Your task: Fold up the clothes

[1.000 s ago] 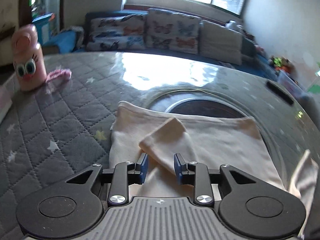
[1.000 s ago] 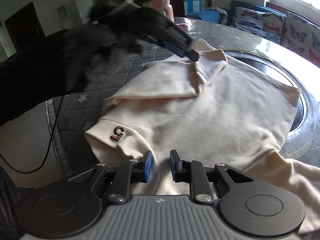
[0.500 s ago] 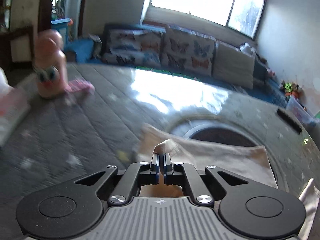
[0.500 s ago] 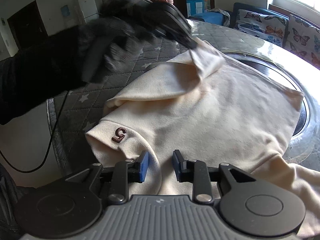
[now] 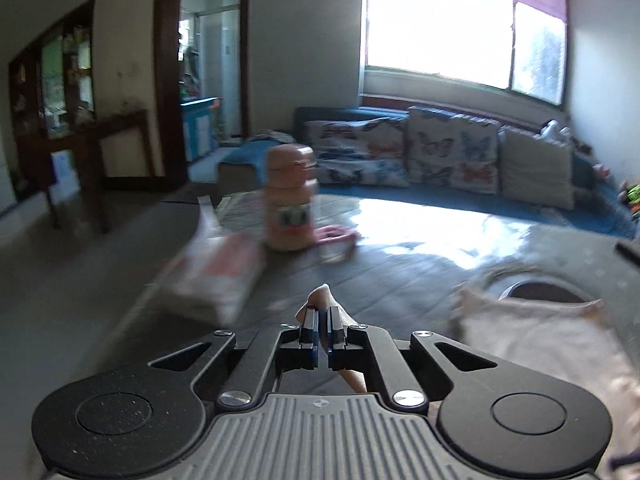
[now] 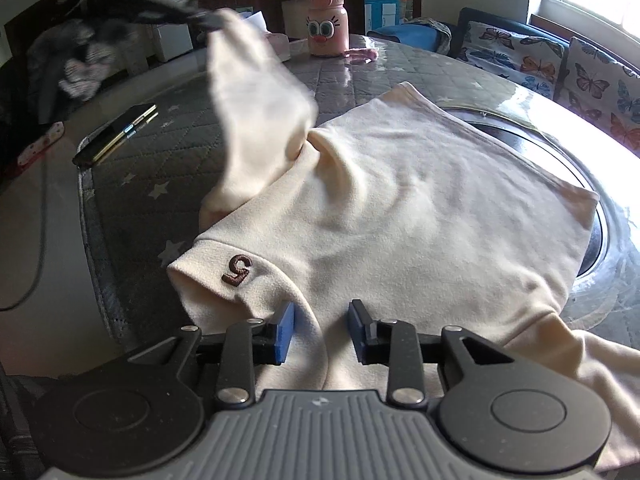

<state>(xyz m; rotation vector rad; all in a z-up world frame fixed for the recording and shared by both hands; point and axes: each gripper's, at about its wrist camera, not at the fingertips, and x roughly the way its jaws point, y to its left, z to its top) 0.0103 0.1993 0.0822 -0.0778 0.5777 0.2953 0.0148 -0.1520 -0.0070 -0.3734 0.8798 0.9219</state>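
A second ago the left tongs [image 5: 323, 325] stood open over a folded-in sleeve of the cream long-sleeved fleece top [image 6: 400, 216]; now they are pinched tight on the cuff end of that sleeve [image 6: 256, 108], with a nub of cream cloth poking out above the blue pads in the left wrist view. In the right wrist view the sleeve has been lifted off the body of the top and drawn toward the upper left of the frame, where the left tongs show as a dark blur. It hangs stretched in the air from shoulder to cuff instead of lying across the chest.

The right tongs [image 6: 321, 330], at the lower middle of their own view, have barely shifted. Their jaws are opening, the blue pads stand apart on either side of the collar edge near the brown embroidered "5" [image 6: 238, 269], and they grip nothing.

The top lies spread on the grey quilted star-patterned bench [image 6: 132, 176], its body flat in the middle of the frame and its other sleeve trailing to the lower right. A pink cartoon-faced bottle [image 6: 326, 20] stands at the far edge and a dark phone [image 6: 116, 134] lies at left.

I judge the earlier sleeve fold is being undone for a neater relay.
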